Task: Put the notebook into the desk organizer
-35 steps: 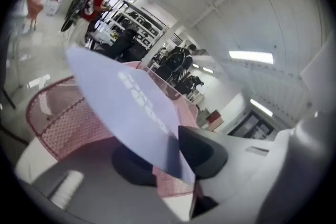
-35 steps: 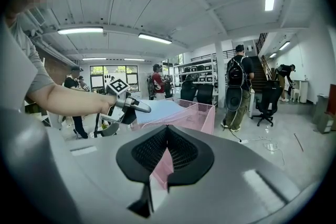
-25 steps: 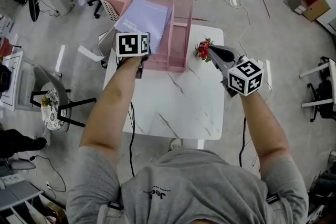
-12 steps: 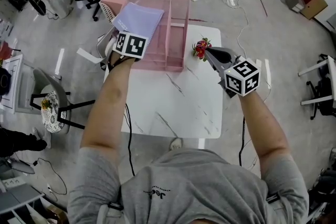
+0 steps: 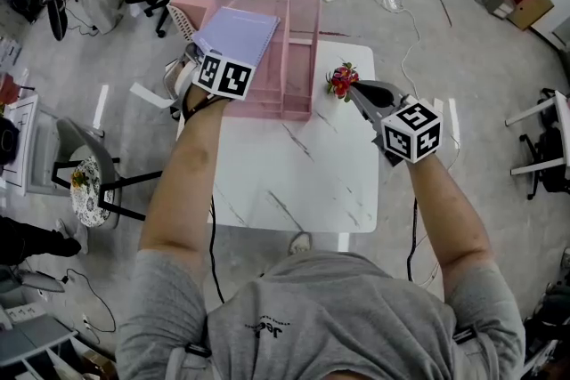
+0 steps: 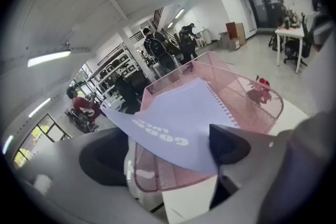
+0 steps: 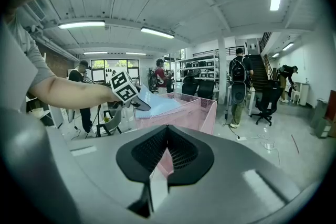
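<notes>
The left gripper point(image 5: 212, 58) stands at the near corner of the pink desk organizer point(image 5: 300, 58). Its jaws have just been opening, and now they are wide apart, one on each side of the notebook point(image 5: 239, 33), with no pad pressing on it. The lavender notebook lies between the jaws and reaches out ahead of them. It is tilted, resting on the mesh rim of the organizer with its spiral edge over the large compartment. I think the jaws let go here because the rim and walls can already carry the book, so it may slide down by its own weight. It is not fully inside, however: the corner beyond the left jaw hangs out past the wall, so I judge that a small push is needed. The right gripper point(image 5: 356, 93) has its jaws together with nothing between them. Its tips point at a small red flower point(image 5: 341, 82) just ahead, over the white table point(image 5: 294, 173). The organizer is well to one side of these jaws. This gripper seems to be kept aside on purpose, to leave the way into the organizer free.
</notes>
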{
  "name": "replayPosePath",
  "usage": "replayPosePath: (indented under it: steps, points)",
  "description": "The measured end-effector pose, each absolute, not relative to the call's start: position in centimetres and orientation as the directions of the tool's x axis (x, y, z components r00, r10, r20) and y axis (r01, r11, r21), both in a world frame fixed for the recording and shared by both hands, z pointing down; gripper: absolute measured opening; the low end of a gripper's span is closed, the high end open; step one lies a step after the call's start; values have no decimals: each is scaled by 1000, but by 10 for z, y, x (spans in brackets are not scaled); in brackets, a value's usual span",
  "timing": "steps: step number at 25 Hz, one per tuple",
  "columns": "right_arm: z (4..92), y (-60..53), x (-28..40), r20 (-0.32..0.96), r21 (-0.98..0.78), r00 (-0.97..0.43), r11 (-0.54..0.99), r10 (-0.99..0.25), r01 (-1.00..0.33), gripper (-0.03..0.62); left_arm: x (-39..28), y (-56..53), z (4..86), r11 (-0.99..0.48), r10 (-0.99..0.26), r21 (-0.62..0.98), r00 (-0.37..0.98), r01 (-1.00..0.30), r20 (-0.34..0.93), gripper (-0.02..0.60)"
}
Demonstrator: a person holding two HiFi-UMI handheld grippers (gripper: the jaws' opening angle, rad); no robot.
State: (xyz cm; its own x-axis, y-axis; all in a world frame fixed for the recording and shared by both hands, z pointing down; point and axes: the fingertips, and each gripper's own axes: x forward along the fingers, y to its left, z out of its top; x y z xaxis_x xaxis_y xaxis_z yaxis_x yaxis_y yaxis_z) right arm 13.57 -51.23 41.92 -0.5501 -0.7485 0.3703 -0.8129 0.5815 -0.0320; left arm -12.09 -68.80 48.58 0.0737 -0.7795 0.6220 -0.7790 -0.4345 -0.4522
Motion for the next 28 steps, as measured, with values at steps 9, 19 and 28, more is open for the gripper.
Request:
replayPosePath:
  steps: [9, 19, 28]
  points:
    - [416, -508, 132, 371, -28, -544, 576, -753, -817, 2, -108, -693, 488, -445, -781, -471, 72, -761, 621, 517]
    - [415, -504, 136, 373, -26, -520, 551, -769, -834, 2, -121, -688, 467, -441, -819, -600, 26, -667, 573, 529]
    - [411, -498, 129, 375, -16, -514, 549, -772, -836, 2, -124, -690, 438, -416, -859, -692, 6, -590, 511, 531]
